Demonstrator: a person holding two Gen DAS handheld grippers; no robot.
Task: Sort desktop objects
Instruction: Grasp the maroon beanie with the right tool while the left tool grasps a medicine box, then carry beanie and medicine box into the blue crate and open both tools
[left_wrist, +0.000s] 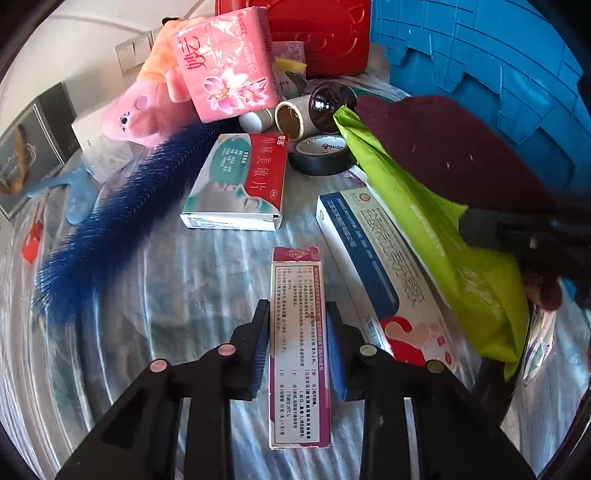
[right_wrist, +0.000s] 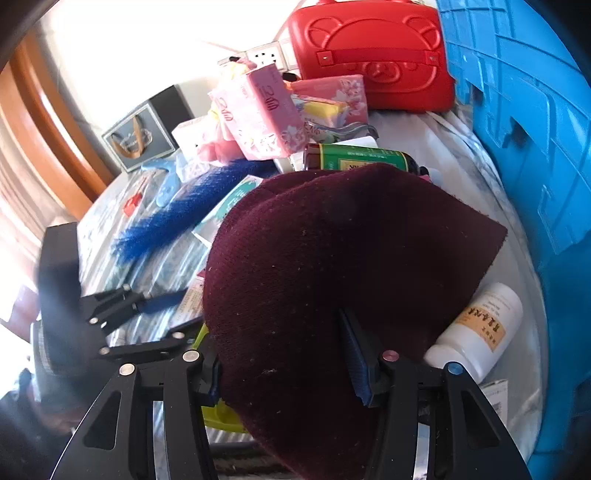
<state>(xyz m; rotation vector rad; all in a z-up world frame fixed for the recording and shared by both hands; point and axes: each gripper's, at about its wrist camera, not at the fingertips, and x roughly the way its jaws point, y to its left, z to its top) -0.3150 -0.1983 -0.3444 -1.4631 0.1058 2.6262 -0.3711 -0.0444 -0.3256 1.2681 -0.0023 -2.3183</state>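
Observation:
A narrow maroon-and-white medicine box (left_wrist: 297, 369) lies flat on the pale patterned tabletop (left_wrist: 166, 295). My left gripper (left_wrist: 297, 310) straddles it, both blue pads pressed against its long sides. In the right wrist view the left gripper (right_wrist: 181, 310) shows low at the left, down at the table. My right gripper (right_wrist: 284, 350) is shut on a dark maroon knit hat (right_wrist: 343, 251), which bunches between the fingers and hides the left fingertip. Seen from the left wrist, the hat (left_wrist: 443, 147) hangs from the right gripper (left_wrist: 480, 221) above a lime-green packet (left_wrist: 443, 251).
A blue crate (left_wrist: 480, 55) and a red case (left_wrist: 321, 33) stand at the back. Around lie a pink tissue pack (left_wrist: 225, 62), pink plush (left_wrist: 140, 107), fuzzy blue brush (left_wrist: 122, 221), two more medicine boxes (left_wrist: 240, 181), black tape roll (left_wrist: 321, 155) and white pill bottle (right_wrist: 476, 328).

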